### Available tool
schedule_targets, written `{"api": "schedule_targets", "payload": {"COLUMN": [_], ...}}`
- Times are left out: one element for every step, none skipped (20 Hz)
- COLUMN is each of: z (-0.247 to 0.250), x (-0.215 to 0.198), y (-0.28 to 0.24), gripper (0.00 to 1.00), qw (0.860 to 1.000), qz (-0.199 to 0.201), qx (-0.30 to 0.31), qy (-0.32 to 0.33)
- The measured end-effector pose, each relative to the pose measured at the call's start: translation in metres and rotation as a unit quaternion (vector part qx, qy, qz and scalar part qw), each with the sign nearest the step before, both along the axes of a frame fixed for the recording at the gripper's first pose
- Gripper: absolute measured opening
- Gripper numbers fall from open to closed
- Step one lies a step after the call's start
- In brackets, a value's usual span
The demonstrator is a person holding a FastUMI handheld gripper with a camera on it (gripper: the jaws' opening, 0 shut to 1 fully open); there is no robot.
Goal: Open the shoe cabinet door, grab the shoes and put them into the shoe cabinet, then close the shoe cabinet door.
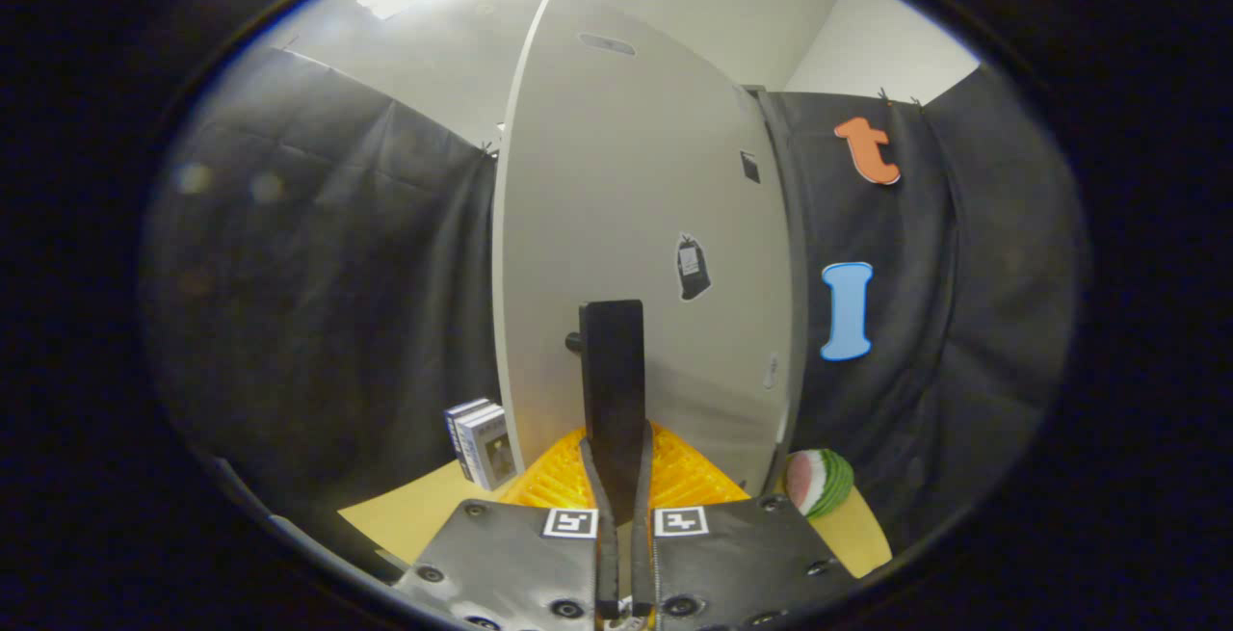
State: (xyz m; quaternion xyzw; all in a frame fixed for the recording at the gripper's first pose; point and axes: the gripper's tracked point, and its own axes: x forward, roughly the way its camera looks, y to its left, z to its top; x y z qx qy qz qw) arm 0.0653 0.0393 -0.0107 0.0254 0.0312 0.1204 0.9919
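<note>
Gripper point(614, 318) fingers are drawn together w/ hardly any gap, tips up against the face of the shoe cabinet door point(636, 226). Nothing is held between them. A small dark knob point(573, 342) pokes out just left of the fingertips, prob. the door handle, but too small to be sure. Can't tell if the tips are actually pressing the panel or just short of it.

Taking the door as landmark: it stands upright, pale grey, its left edge facing the cam and curved by the lens. A dark sticker point(692, 267) sits on the panel, right of and a bit above the fingertips. At the foot of the door, under the fingers, lies a ribbed yellow mat or tray point(674, 477) on a tan tabletop point(414, 511). Left of the door's bottom edge stands a small box point(486, 443); right of its bottom corner sits a watermelon-slice toy point(819, 482).

Progress, as a guess: the shoes aren't to be seen here and the cabinet inside is hidden behind the panel. Can't tell whether the door is fully closed or ajar. With empty fingers at the door by the knob, this is a door step, either the opening at the start or the closing at the end; no way to settle which.
</note>
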Motion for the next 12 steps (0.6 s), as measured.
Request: {"api": "schedule_targets", "payload": {"z": [0.0,0.0,0.0,0.001,0.001,0.001,0.001,0.002,0.003,0.002,0.002,0.003], "x": [-0.003,-0.007,-0.011,-0.013,-0.016,-0.015,-0.017,-0.019,-0.021,-0.022,-0.024,-0.025], "y": [-0.009,-0.018,-0.027,-0.036,-0.048,-0.061,-0.074,-0.088,-0.1,-0.112,-0.128,-0.147], "gripper": [0.07,0.07,0.07,0.06,0.06,0.06,0.05,0.05,0.04,0.04,0.04,0.04], "qw": [1.0,1.0,1.0,0.999,0.998,0.997,0.996,0.995,0.994,0.992,0.99,0.987], "qz": [-0.009,-0.019,-0.03,-0.043,-0.059,-0.076,-0.09,-0.101,-0.111,-0.123,-0.14,-0.158], "qx": [-0.001,-0.001,-0.006,-0.011,-0.015,-0.022,-0.026,-0.023,-0.018,-0.019,-0.024,-0.031], "qy": [0.001,0.001,0.001,-0.001,-0.003,-0.004,-0.006,-0.005,-0.005,-0.004,-0.006,-0.007]}}
